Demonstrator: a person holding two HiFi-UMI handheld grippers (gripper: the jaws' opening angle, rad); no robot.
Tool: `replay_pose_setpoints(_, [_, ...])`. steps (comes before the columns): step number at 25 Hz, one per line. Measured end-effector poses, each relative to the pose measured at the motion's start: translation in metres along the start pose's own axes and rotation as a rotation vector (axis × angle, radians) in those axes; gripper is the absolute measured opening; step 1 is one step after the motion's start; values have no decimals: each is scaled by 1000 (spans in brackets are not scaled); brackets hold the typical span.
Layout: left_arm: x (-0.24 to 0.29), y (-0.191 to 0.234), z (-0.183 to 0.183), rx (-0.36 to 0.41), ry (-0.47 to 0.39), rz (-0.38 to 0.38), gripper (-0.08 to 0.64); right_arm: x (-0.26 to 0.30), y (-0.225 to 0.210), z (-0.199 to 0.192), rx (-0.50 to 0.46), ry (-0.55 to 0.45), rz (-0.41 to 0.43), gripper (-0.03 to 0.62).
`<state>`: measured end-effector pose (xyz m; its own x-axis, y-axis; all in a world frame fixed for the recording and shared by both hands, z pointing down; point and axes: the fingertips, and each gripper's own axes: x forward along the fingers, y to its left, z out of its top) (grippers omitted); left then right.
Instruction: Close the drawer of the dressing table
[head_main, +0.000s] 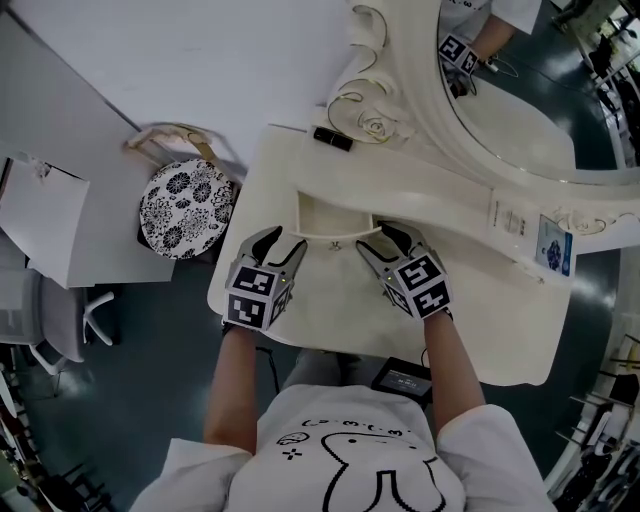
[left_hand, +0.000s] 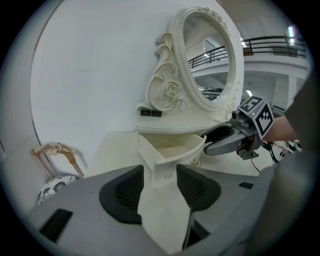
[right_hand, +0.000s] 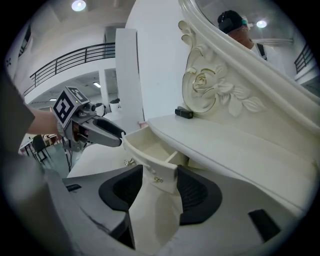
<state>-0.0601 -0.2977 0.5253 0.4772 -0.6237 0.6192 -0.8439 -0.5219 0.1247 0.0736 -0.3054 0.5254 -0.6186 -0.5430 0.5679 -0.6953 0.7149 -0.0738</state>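
Observation:
The cream dressing table (head_main: 500, 330) has its small middle drawer (head_main: 335, 222) pulled out, and I see nothing inside it. My left gripper (head_main: 280, 245) is at the drawer front's left end, my right gripper (head_main: 382, 243) at its right end. In the left gripper view the open gripper (left_hand: 160, 172) frames the front's left corner (left_hand: 165, 167), the pads apart from it. In the right gripper view the open gripper (right_hand: 160, 175) frames the right corner (right_hand: 161, 175) the same way. A small knob (right_hand: 129, 162) hangs on the front between the two grippers.
An oval mirror (head_main: 520, 90) in a carved frame stands behind the drawer. A small black object (head_main: 332, 138) lies on the shelf above it. A floral-seat stool (head_main: 185, 208) stands left of the table. A black device (head_main: 405, 380) sits at the table's near edge.

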Motion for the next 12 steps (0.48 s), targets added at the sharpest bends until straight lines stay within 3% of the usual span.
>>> replay_pose_setpoints(5, [11,-8,-6,77,42,-74,226,2,-2,-2,-45,16,-17,186])
replay_pose_setpoints(6, [11,-8,-6,84,40,-77,200,2,-2,-2,-46,17,-22,186])
replay_pose_setpoints(12, [10,-9,-5,101,19,-74,198,-3,3,-4,-25,10,-59,181])
